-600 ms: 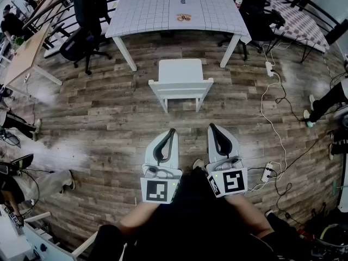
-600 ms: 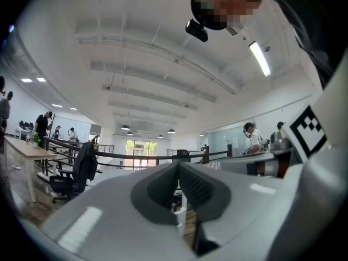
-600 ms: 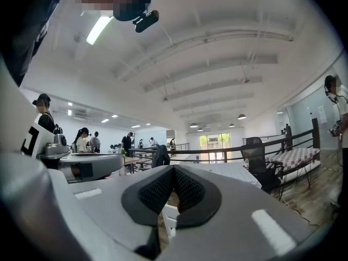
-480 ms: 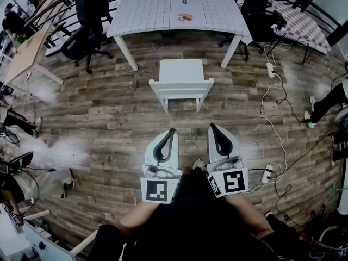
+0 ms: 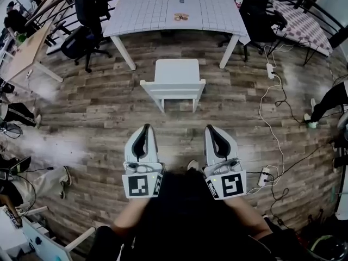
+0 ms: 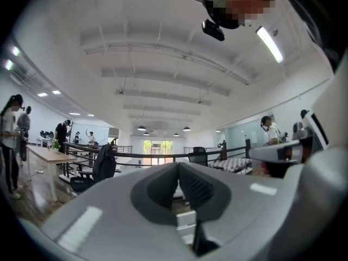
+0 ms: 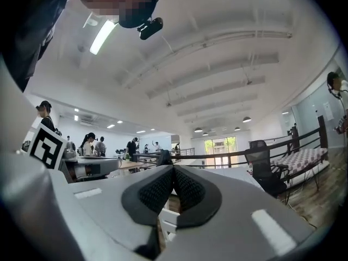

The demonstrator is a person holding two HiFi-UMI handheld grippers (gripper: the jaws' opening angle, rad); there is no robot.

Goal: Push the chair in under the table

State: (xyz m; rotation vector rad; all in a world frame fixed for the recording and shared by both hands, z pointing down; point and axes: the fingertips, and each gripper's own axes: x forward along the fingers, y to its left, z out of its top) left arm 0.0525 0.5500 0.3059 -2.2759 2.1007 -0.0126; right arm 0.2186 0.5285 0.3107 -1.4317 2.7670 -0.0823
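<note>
A white chair (image 5: 175, 80) stands on the wooden floor, pulled out from the white gridded table (image 5: 175, 8), its backrest toward me. My left gripper (image 5: 144, 126) is shut and empty, held level a short way before the chair's back, on its left side. My right gripper (image 5: 210, 128) is also shut and empty, on the chair's right side. Neither touches the chair. In the left gripper view a strip of the white chair (image 6: 185, 220) shows below the closed jaws; in the right gripper view the chair (image 7: 169, 219) shows the same way.
Black office chairs (image 5: 87, 20) stand left of the table and another (image 5: 260, 15) at its right. White cables and a power strip (image 5: 269, 69) run over the floor on the right. A wooden desk (image 5: 24, 50) and seated people are at the far left.
The left gripper has shifted left, so the two grippers stand wider apart. The chair and table sit slightly higher in view. Both jaws stay shut.
</note>
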